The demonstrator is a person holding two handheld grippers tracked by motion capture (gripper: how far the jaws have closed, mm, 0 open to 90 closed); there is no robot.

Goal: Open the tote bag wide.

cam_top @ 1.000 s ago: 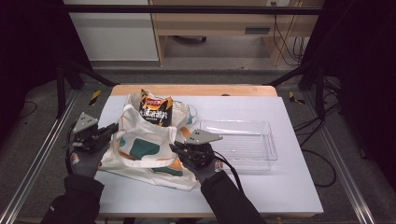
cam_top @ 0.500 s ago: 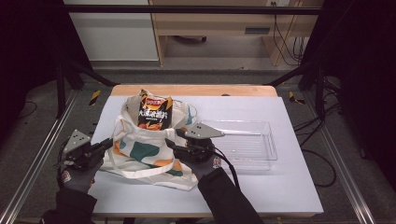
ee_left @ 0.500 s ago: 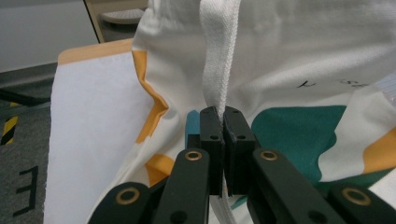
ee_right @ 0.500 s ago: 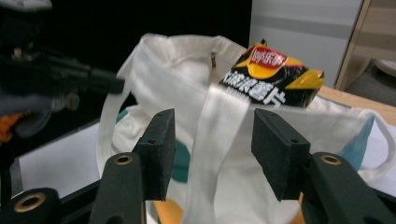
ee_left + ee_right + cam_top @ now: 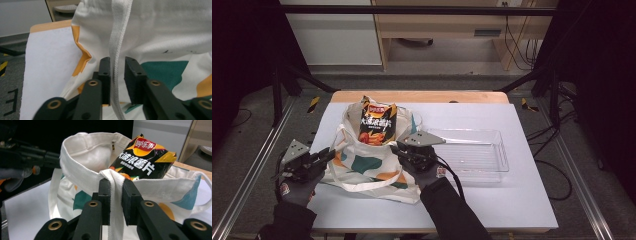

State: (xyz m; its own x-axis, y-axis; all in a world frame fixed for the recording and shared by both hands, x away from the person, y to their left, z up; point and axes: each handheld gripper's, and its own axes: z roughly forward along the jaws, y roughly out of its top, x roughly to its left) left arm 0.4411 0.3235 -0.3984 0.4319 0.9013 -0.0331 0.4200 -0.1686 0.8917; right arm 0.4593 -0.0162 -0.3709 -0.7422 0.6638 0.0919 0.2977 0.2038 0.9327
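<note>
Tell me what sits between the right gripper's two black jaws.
A white woven strap of the cream canvas tote bag runs between the right gripper's jaws, seen in the right gripper view; the black chip bag stands behind it.

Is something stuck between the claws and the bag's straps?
No, nothing visible is in the way. One white strap runs right between the left gripper jaws, which have just been opening. Another strap sits between the right gripper jaws, which have just been closing on it.
</note>
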